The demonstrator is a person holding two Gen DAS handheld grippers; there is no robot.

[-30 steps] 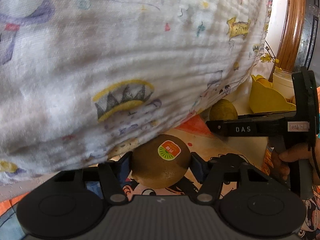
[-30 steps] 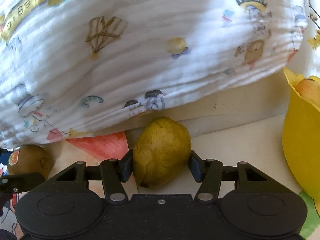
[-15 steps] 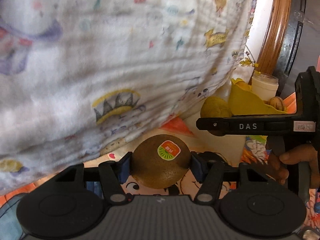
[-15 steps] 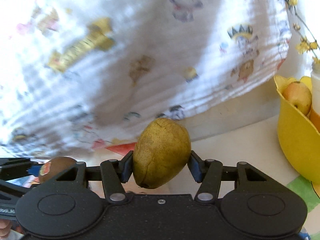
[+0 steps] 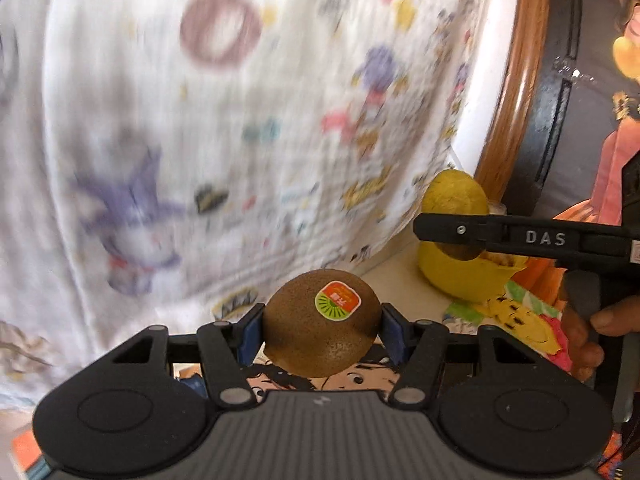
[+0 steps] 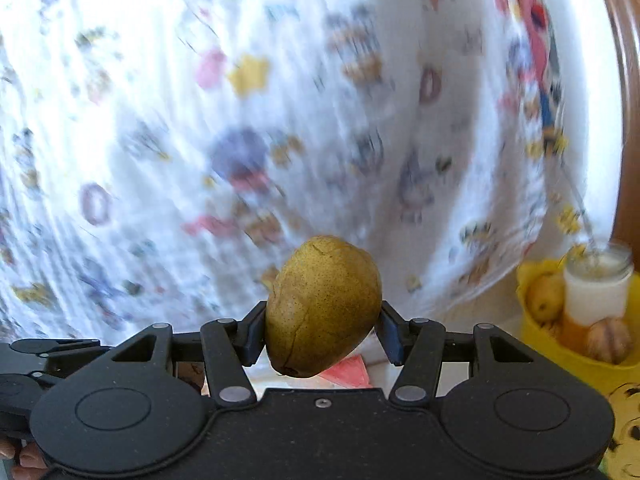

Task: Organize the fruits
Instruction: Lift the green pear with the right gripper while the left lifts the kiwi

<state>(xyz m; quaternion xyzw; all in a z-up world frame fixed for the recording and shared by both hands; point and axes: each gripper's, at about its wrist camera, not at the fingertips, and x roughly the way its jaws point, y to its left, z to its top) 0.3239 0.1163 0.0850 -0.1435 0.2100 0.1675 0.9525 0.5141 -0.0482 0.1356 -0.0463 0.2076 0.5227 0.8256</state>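
A brown kiwi (image 5: 322, 322) with an orange and green sticker sits between the blue pads of my left gripper (image 5: 322, 334), which is shut on it and holds it above the table. In the right wrist view a yellow-green pear (image 6: 324, 306) is clamped the same way in my right gripper (image 6: 324, 334). The left wrist view shows that pear (image 5: 454, 200) from the side, above a black finger (image 5: 520, 236) of the right gripper. A yellow bowl (image 6: 560, 360) stands to the right on the table, with a yellow fruit (image 6: 546, 298) in it.
A white cloth (image 5: 200, 120) with cartoon prints hangs close behind both fruits. The bowl also holds a white-lidded jar (image 6: 598, 288) and a round brownish thing (image 6: 610, 340). A cartoon-printed mat (image 5: 520, 320) covers the table. A wooden frame (image 5: 512, 100) rises at the right.
Both grippers have risen off the table with their fruits still clamped. The bowl now shows from higher up, and the cloth fills more of both views.
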